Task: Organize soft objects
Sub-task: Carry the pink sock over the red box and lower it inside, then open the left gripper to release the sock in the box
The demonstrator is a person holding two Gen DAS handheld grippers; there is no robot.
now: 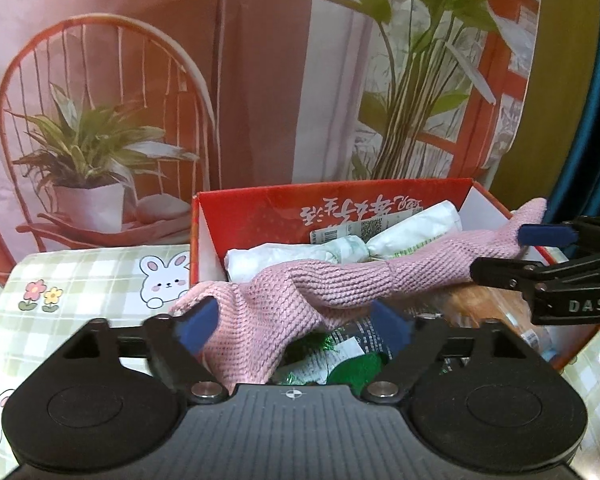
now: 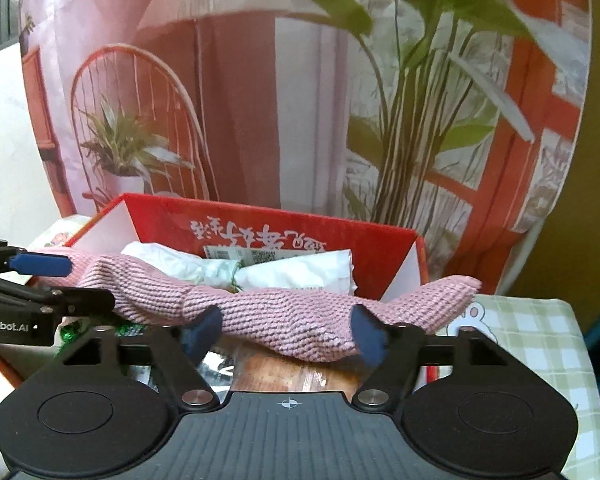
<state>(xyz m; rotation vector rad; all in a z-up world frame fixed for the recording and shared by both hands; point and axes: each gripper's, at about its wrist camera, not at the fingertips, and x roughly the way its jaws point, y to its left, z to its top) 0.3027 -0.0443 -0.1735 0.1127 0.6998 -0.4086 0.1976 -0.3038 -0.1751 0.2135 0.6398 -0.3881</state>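
Note:
A pink knitted cloth [image 1: 332, 284] lies stretched across the open red box [image 1: 260, 208], over white wrapped packets [image 1: 412, 232]. My left gripper [image 1: 296, 328] is open, its blue pads on either side of the cloth's left end, which droops between them. My right gripper [image 2: 286, 332] is open too, its pads astride the cloth's [image 2: 284, 316] right part over the box [image 2: 380, 248]. The right gripper also shows at the right edge of the left wrist view [image 1: 540, 256], and the left gripper at the left edge of the right wrist view [image 2: 48, 280].
The box also holds green foil packets [image 1: 352, 368] and a brownish bag [image 2: 284, 376]. It stands on a table with a green checked bunny cloth [image 1: 80, 280]. A printed backdrop [image 1: 260, 80] with a chair and plants hangs close behind.

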